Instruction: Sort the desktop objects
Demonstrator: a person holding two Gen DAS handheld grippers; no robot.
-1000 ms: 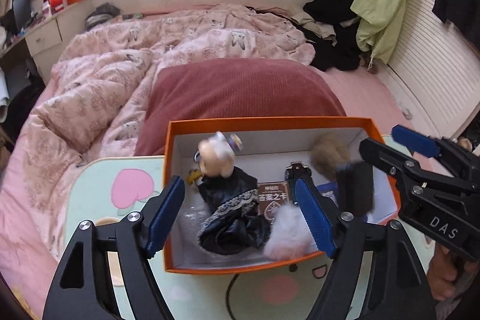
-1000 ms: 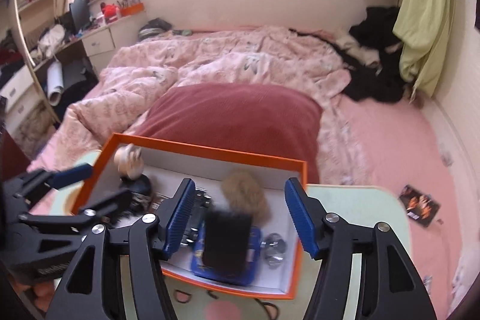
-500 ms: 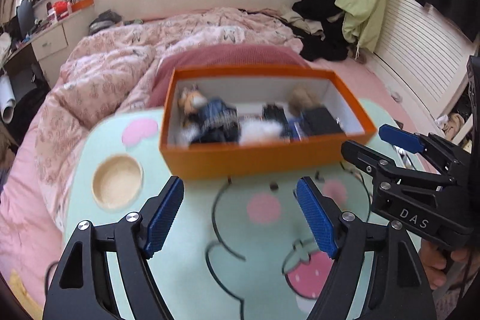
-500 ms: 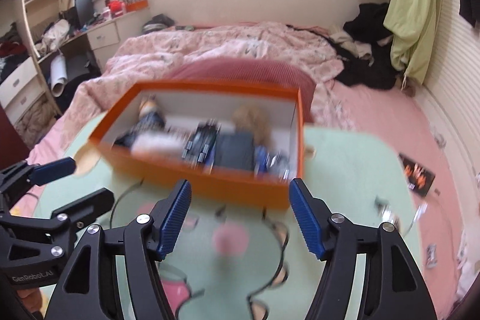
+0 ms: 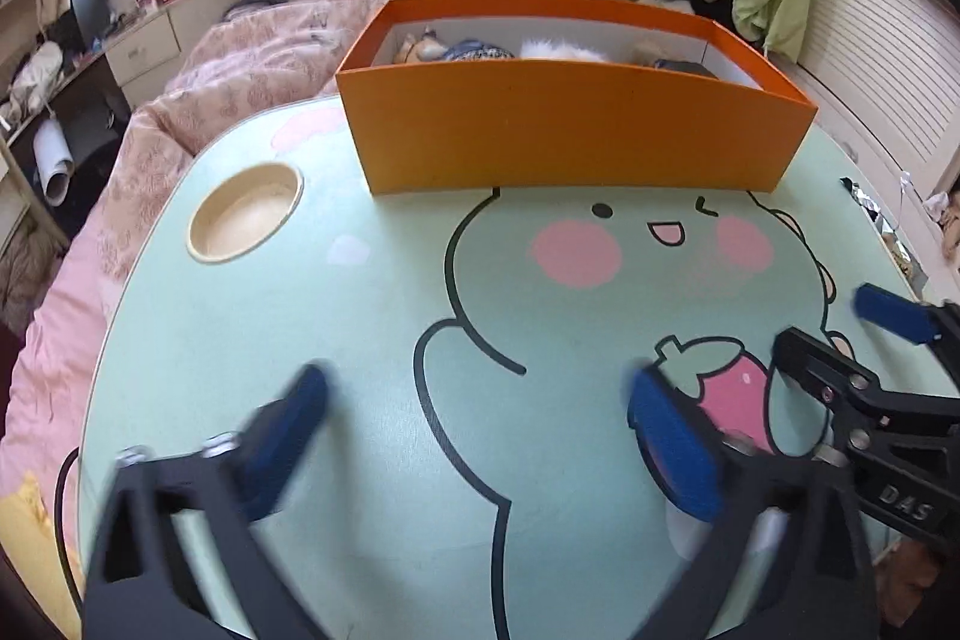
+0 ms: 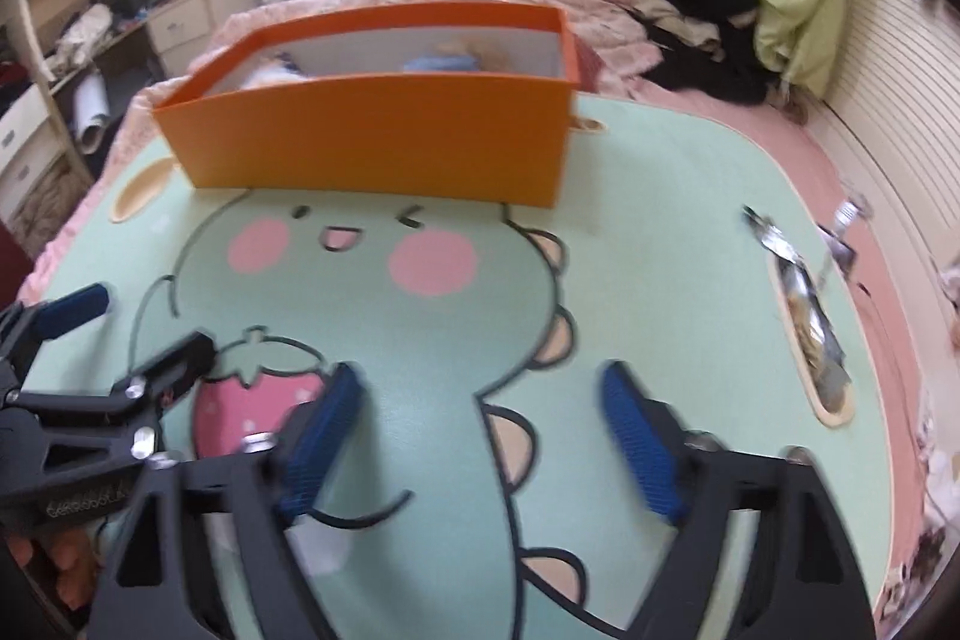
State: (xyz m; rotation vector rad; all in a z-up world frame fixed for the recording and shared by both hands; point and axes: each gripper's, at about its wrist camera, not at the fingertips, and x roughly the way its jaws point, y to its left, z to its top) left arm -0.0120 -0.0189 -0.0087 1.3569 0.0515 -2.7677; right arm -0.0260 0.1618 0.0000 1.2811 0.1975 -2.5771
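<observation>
A: Where do the sorted things sit?

B: In the orange box (image 5: 576, 130), standing at the far side of the green surface (image 5: 372, 460) with the cartoon print. Over its near wall I can make out a doll's head, some dark patterned cloth and a white fluffy thing; the rest is hidden by the wall.

A: And the grippers?

B: Both are over the near part of the surface, well apart from the box. The left gripper (image 5: 480, 436) has its jaws spread wide, having just been opening, and nothing is between them but the printed strawberry and bare surface. The right gripper (image 6: 480, 436) is the same: jaws wide, just opened further, holding nothing. The two sit just beside each other, each showing at the edge of the other's view.

A: So which step is this?

B: I'd judge the packing is done, or nearly. The middle of the surface is bare. The only loose things I see are in the right wrist view: some shiny metal bits in the slot (image 6: 810, 340) along the right edge, too blurred to name.

A: What would the next move call for?

B: If those bits count as desktop objects, the right gripper would have to swing right, reach into the narrow slot and pinch something small and flat, which looks fiddly. Otherwise both can simply rest.
</observation>
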